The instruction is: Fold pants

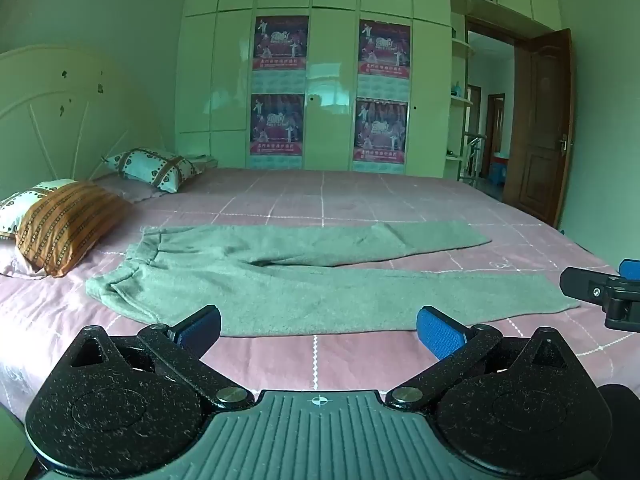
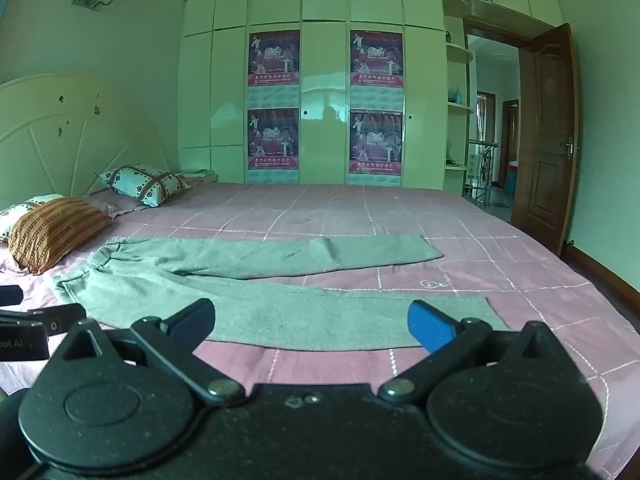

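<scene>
Grey pants (image 1: 288, 280) lie flat on the pink bed (image 1: 320, 196), waistband to the left, both legs spread apart and running right. They also show in the right wrist view (image 2: 256, 292). My left gripper (image 1: 318, 330) is open and empty, hovering just in front of the near leg's edge. My right gripper (image 2: 312, 322) is open and empty, just in front of the near leg toward its hem. The right gripper also shows at the right edge of the left wrist view (image 1: 600, 292).
Pillows lie at the bed's left by the headboard: an orange striped one (image 1: 64, 224) and a patterned white one (image 1: 156, 166). A wardrobe with posters (image 1: 328, 92) stands behind the bed. An open wooden door (image 1: 540, 128) is at the right.
</scene>
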### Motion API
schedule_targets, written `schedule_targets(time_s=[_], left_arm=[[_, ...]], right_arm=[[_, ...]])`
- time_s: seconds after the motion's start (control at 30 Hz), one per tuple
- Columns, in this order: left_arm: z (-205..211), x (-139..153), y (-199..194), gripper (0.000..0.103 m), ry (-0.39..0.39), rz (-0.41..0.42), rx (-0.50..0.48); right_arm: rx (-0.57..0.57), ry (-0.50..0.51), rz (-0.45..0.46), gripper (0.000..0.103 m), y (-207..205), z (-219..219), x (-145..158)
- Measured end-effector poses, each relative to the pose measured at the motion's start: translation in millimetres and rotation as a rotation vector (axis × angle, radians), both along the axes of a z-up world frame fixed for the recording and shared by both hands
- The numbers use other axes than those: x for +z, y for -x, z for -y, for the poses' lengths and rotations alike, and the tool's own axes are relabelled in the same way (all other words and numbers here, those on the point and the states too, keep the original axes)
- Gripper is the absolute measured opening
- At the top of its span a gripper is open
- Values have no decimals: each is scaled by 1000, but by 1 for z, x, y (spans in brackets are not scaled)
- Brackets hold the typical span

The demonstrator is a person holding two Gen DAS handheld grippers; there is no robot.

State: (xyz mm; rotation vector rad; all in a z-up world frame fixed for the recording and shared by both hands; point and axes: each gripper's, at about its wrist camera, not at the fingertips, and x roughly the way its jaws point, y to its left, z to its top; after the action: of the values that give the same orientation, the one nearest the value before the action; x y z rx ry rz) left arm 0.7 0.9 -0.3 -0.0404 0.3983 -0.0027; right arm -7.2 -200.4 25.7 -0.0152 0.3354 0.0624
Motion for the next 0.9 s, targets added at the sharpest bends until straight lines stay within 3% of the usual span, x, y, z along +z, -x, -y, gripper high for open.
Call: schedule_targets(time_s=[0.13,0.9], left_arm=[[0,0,12,103,-11,43,-10],[5,1,4,103,-30,26,-13]], right_arm=[[-2,8,8,97,1,-1,0],[-3,17,11,97,0,-1,0]])
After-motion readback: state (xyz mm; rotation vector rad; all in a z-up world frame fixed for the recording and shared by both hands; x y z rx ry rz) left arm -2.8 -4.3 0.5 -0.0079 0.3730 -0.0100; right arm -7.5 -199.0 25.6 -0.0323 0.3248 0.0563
